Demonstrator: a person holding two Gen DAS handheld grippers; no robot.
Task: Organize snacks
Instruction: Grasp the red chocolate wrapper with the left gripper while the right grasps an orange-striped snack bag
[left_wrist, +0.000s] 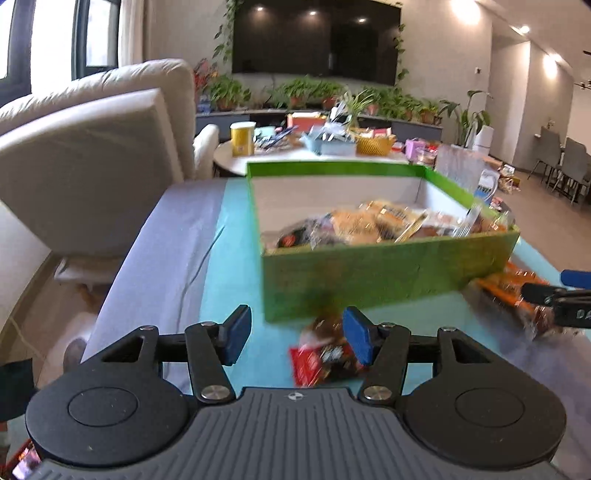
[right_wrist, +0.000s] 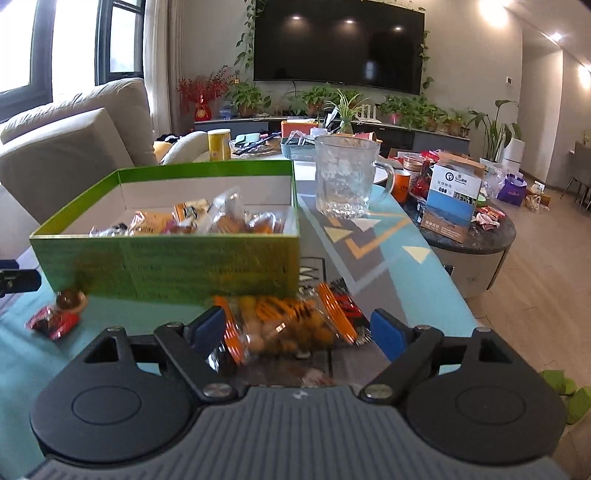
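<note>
Green cardboard box sat on desk w/ teal patterned cover, open top, white inside, holding heap of wrapped snacks toward its near wall. L gripper hovered low over teal cover just short of box's near-left corner, jaws wide, nothing btwn blue pads; red snack packet lay on cover directly below, by the right-hand pad, blurred so contact can't be told. R gripper likewise spread wide, nothing clamped, w/ clear orange-striped snack bag of round yellow pieces lying btwn its pads on desk, touching box's front wall at near-right corner. Seen from R wrist: same red packet near box's near-left corner, w/ brown round bit at its top. Empty glass mug stood upright on desk just right of box's far corner. Beyond: beige sofa, cluttered round coffee table, wall TV, row of potted plants.
</note>
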